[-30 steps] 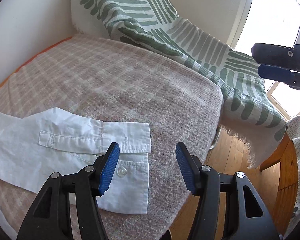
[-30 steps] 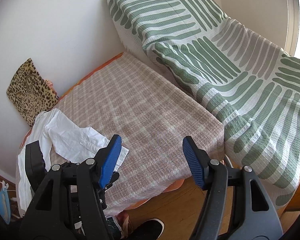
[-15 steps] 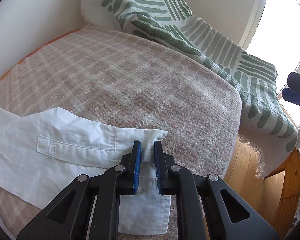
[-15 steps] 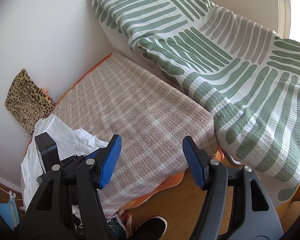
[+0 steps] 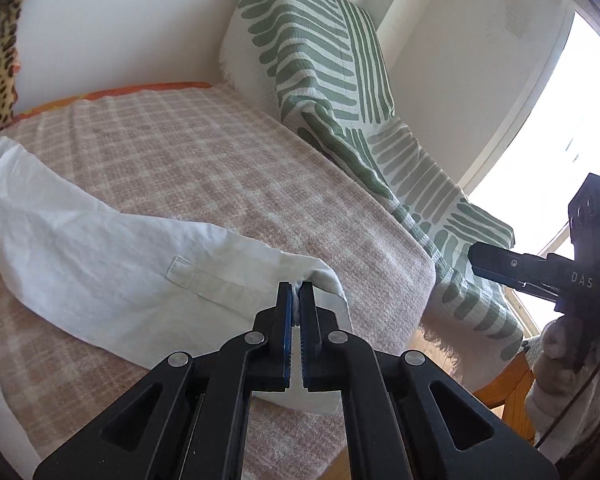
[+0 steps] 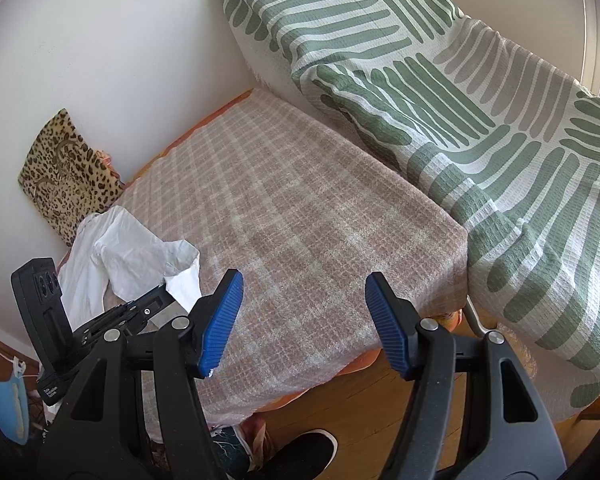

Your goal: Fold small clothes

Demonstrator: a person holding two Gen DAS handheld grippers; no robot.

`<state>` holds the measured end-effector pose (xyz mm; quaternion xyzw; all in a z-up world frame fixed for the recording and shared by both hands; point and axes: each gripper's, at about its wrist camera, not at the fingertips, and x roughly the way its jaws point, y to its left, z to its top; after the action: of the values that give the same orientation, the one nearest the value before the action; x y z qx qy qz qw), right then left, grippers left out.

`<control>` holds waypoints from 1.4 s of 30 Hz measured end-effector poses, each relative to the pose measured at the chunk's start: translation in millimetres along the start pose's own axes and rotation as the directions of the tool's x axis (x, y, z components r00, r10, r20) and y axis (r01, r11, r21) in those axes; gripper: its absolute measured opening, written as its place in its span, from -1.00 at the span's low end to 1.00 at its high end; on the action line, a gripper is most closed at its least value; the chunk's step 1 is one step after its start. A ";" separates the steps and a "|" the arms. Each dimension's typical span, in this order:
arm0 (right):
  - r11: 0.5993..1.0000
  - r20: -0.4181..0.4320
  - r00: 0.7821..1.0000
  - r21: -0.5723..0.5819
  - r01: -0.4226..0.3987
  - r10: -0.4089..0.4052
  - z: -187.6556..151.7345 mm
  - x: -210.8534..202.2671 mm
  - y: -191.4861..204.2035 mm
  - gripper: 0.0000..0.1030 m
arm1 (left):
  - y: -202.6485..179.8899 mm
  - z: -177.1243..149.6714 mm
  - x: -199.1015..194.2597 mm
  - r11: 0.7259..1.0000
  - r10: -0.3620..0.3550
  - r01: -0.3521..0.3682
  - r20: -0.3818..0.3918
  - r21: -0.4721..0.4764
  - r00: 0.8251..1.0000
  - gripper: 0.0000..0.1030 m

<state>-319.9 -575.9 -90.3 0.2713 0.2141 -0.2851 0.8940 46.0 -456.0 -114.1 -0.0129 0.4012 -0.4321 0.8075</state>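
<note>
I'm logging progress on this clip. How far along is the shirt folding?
Barely begun. No fold is visible: the white shirt lies crumpled on the plaid blanket. In hand: the left tongs are shut on the sleeve cuff, lifting it off the blanket. The right tongs are open, holding nothing. Every fold is left.

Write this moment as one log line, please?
left gripper: shut on white shirt cuff | right gripper: open, holding nothing | surface: plaid blanket

Both grippers are chunky black plastic clamps with silver rivets and ribbed blue pads (image 6: 220, 320). The right gripper (image 5: 540, 272) has "DAS" printed in white on its side. The person's shoe (image 6: 300, 456) is black.
</note>
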 end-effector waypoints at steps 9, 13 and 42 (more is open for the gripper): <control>0.992 -0.077 0.990 -0.036 -0.122 0.119 17.7 50.1 61.2 0.29 | 54.4 -28.7 -97.0 0.997 0.052 -0.044 0.140 -0.060 0.989 -0.96; 0.980 -0.123 0.979 -0.093 -0.173 0.162 22.4 76.1 109.5 0.29 | 78.3 -49.2 -134.1 0.992 0.086 -0.066 0.182 -0.110 0.980 -0.96; 0.954 -0.408 0.911 -0.244 -0.171 0.059 55.6 326.8 390.8 -0.23 | 146.8 -126.7 -210.7 0.958 0.185 -0.120 0.239 -0.261 0.953 -0.96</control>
<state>181.2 -468.6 -81.8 0.2091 0.4116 -0.1381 0.8762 -0.8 -173.4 -119.8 -0.1376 0.3412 -0.3099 0.8767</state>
